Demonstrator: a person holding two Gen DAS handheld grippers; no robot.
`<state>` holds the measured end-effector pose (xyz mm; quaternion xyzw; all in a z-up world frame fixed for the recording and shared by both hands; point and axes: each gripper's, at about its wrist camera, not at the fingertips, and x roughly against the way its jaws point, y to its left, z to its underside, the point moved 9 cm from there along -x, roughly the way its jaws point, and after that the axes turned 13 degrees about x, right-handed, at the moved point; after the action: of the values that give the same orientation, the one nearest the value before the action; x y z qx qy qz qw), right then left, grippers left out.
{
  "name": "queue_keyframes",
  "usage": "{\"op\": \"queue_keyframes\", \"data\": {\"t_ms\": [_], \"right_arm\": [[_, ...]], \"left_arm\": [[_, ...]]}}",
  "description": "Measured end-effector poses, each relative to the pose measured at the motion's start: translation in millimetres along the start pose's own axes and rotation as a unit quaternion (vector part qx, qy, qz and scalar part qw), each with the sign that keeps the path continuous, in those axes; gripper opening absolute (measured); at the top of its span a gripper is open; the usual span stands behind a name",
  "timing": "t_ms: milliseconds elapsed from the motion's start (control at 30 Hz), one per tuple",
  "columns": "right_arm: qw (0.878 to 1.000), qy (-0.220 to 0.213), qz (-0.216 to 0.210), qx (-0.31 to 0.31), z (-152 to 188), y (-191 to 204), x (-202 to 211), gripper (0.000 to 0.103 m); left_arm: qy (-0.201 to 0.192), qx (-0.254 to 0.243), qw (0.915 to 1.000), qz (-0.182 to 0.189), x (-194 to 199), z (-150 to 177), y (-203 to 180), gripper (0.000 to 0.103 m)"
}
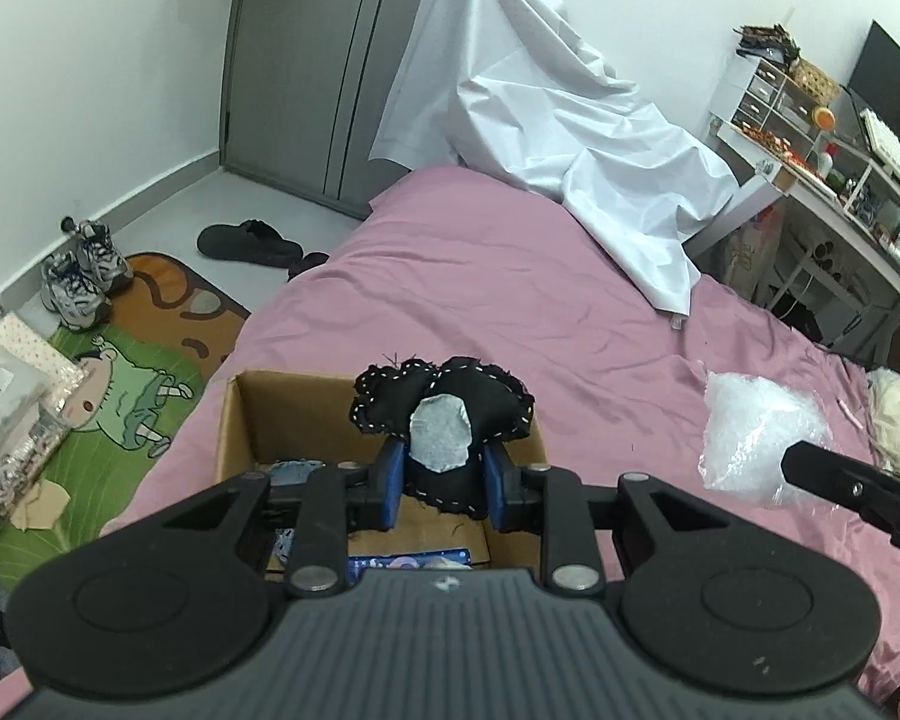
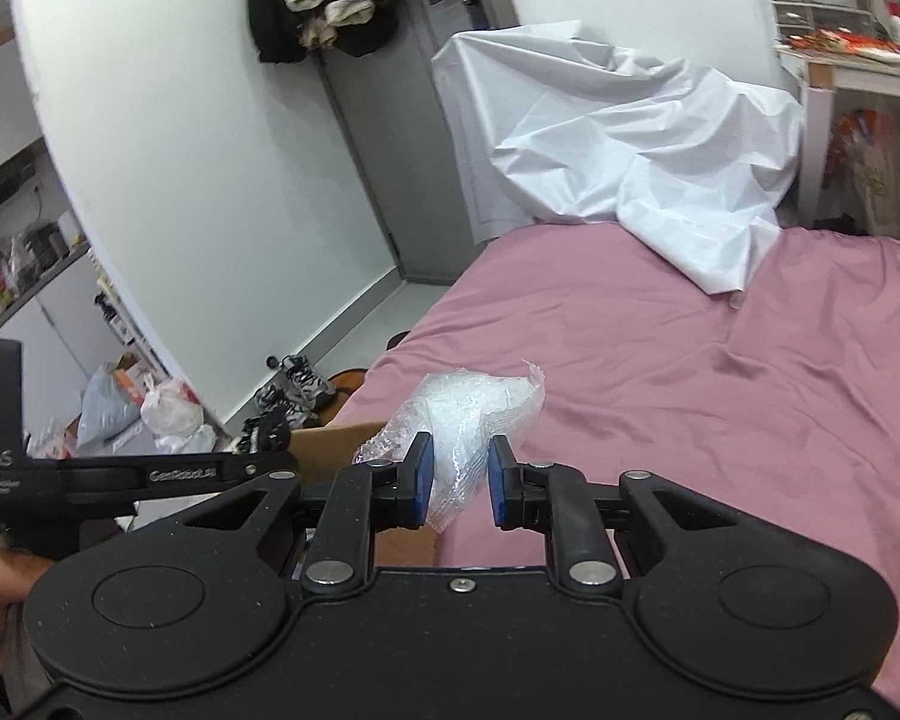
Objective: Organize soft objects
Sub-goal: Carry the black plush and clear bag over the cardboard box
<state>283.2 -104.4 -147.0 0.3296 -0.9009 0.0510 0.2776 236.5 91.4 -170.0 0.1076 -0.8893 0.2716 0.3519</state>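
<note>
My left gripper [image 1: 444, 480] is shut on a black stitched soft toy [image 1: 444, 402] with a white patch and holds it above an open cardboard box [image 1: 252, 414] on the pink bed. The box holds blue items [image 1: 408, 561]. My right gripper [image 2: 457, 483] is shut on a clear crinkled plastic bag [image 2: 468, 408] and holds it above the bed, just right of the box [image 2: 336, 441]. The bag also shows in the left wrist view [image 1: 756, 438], at the right gripper's tip. A cream soft item [image 1: 897, 414] lies at the bed's right edge.
A white sheet [image 1: 546, 120] is draped at the far end of the pink bed [image 1: 480, 288]. A desk with drawers and clutter [image 1: 822, 138] stands to the right. Sneakers [image 1: 81, 270], slippers [image 1: 249, 243] and a cartoon mat [image 1: 132, 396] lie on the floor to the left.
</note>
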Motion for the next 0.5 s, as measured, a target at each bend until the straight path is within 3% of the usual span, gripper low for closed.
{"op": "queue_keyframes", "data": {"t_ms": [67,300,500], "right_arm": [[1.0,0.003,-0.002,0.012,-3.1,6.4,-3.1,0.019],[0.999,0.006,-0.021,0.032,-12.5,30.0,-19.0,0.019],[0.999,0.01,-0.036,0.035,-15.7,46.6,-34.2,0.019]], "left_arm": [[0.002,0.007,1.0,0.006,-2.2,-1.0,2.7,0.028],[-0.009,0.008,0.9999,0.012,-1.0,-3.5,9.7,0.047],[-0.023,0.017,0.9996,0.004,7.0,-10.2,25.6,0.048]]}}
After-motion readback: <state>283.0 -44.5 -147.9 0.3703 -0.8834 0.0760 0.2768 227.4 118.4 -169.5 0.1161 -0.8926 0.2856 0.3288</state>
